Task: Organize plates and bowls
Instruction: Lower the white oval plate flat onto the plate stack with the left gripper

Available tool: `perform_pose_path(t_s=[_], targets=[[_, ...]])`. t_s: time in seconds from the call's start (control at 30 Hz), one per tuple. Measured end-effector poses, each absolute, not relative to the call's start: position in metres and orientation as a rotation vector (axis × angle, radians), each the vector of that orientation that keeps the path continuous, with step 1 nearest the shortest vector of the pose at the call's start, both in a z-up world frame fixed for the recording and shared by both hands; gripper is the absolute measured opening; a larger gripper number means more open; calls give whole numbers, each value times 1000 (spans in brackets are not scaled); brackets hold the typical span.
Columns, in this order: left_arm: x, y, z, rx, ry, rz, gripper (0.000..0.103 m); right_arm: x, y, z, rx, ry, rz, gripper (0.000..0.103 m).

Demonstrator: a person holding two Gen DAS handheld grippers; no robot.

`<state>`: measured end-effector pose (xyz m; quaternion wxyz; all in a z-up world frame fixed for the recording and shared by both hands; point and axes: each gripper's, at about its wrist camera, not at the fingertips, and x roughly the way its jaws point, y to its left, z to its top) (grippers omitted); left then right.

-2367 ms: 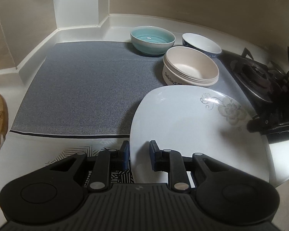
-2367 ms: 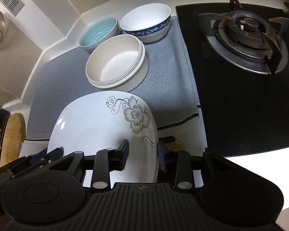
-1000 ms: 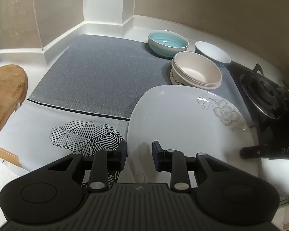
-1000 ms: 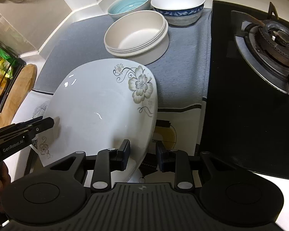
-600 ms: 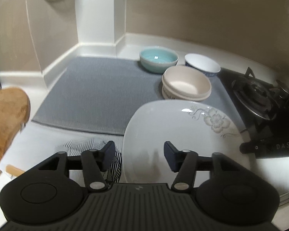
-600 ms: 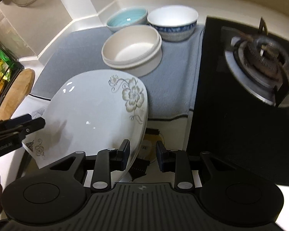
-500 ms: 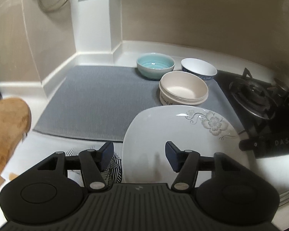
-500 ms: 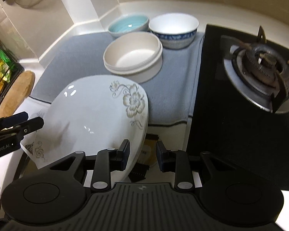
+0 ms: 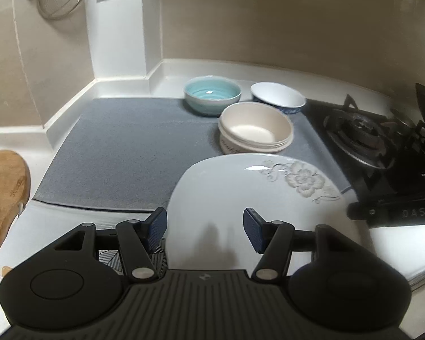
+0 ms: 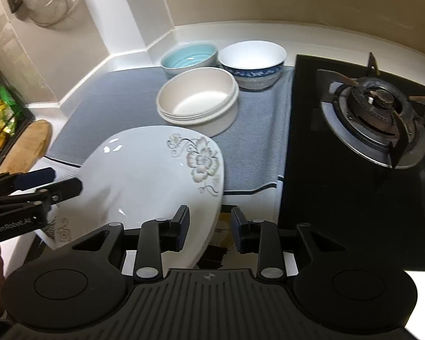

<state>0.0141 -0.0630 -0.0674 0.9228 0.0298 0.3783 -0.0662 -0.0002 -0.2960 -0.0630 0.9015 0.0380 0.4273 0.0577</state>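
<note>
Plate: a white plate with a grey flower print hangs tilted above the near edge of the worktop, its flowered end toward the bowls; it seems raised clear of the surface, probably to carry it onto the mat.
Right claw: the right claw has its jaws standing on either side of the plate's near rim with a visible gap on the outer side, so whether it is pinching the rim or merely straddling it cannot be told.
Left claw: the left claw is spread wide, its blue pads apart and level with the plate's edge; in the right wrist view it sits just at the plate's far-left rim without clearly touching.
Bowls: a beige stack of bowls, a teal bowl and a blue-patterned bowl sit grouped at the back right of the grey mat, leaving its left part bare, likely as room for plates.
Stove: the gas burner lies right of the mat, well apart from the plate.
Hidden: the plate's underside and whatever supports it are out of sight; a patterned sheet and a dark object beneath it are mostly covered; the wooden board is cut off at the left edge.
</note>
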Motion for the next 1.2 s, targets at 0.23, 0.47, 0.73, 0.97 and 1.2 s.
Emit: perform_pose_path(t_s=[0.23,0.47,0.73,0.97,1.2], targets=[[34,-46,-82,16,855,-203,70,6,-301,-76,114,932,25,43],[48,-27,-97,-68,940,-306,70,14,-301,-89,216,1024,30,43],[58,-9,-112,-86,1011,-402,43,18,-288,-102,318,1085,68,41],[62,20,-116,-134,991,-474,37,21,-275,-98,327,1101,9,40],[82,76,-116,-197,965,-363,37,40,-224,-95,267,1119,39,40]])
